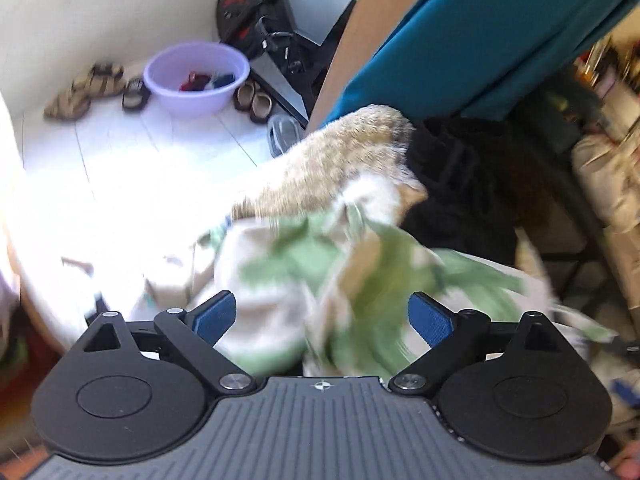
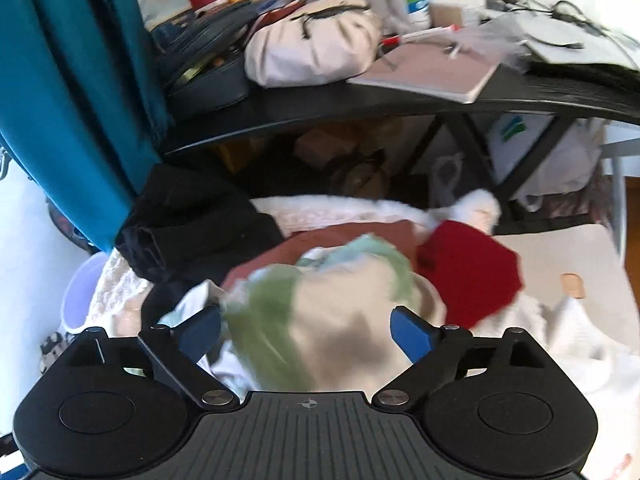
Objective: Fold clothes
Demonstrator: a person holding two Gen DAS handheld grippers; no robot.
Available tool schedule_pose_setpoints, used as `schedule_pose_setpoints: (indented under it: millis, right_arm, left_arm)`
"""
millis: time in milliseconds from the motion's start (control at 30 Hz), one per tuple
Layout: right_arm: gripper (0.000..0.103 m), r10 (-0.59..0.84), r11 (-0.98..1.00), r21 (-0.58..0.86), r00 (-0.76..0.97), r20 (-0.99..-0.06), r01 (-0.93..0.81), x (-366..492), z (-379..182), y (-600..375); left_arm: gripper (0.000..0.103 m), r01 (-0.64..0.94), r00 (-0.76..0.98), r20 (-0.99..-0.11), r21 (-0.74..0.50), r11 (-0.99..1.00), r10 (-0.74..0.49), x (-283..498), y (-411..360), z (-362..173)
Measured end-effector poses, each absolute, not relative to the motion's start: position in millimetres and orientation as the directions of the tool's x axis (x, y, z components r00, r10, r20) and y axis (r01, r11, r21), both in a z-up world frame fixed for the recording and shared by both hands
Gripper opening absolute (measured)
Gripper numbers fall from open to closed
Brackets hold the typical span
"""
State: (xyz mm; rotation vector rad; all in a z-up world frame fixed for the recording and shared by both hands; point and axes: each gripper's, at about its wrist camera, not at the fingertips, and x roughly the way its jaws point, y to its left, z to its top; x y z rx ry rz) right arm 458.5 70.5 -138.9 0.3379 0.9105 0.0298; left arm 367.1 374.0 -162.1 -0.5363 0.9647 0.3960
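Note:
A green and cream garment (image 1: 316,276), blurred by motion, lies bunched just ahead of my left gripper (image 1: 324,316), whose blue pads (image 1: 216,316) stand wide apart and clear of the cloth. In the right wrist view the same green and cream garment (image 2: 320,320) sits between the spread fingers of my right gripper (image 2: 308,332); the blue pads (image 2: 412,336) do not press on it. It rests on a pile holding a brown garment (image 2: 360,236), a red garment (image 2: 468,268) and black clothing (image 2: 192,224).
A furry tan throw (image 1: 340,160) and black cloth (image 1: 460,176) lie beyond the garment. On the floor stand a lilac basin (image 1: 196,80) and several shoes. A teal curtain (image 2: 72,92) hangs at the left. A cluttered black desk (image 2: 360,108) rises behind the pile.

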Motion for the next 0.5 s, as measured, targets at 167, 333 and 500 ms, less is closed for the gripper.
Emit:
schedule_pose_setpoints:
  millis: [167,333,500]
  right_arm:
    - [0.049,0.186,0.949,0.296,0.560,-0.808,0.112,486.4,-162.7,76.9]
    - [0.004,0.208,0.894,0.398,0.599,-0.773,0.203,482.1,-159.7,47.7]
    - [0.002,0.027,0.858,0.364,0.676,-0.736,0.362,437.0,-129.1,-13.0]
  left_arm:
    - [0.095,-0.531,0.467,-0.884,-0.303,0.791,-0.025,414.7,376.6,-208.3]
    - [0.006,-0.509,0.460,-0.886,-0.314,0.802,-0.055,425.5,375.7,-212.6]
    - [0.005,-0.411,0.540,-0.842,-0.264,0.873,0.000,394.7,356.3,-164.2]
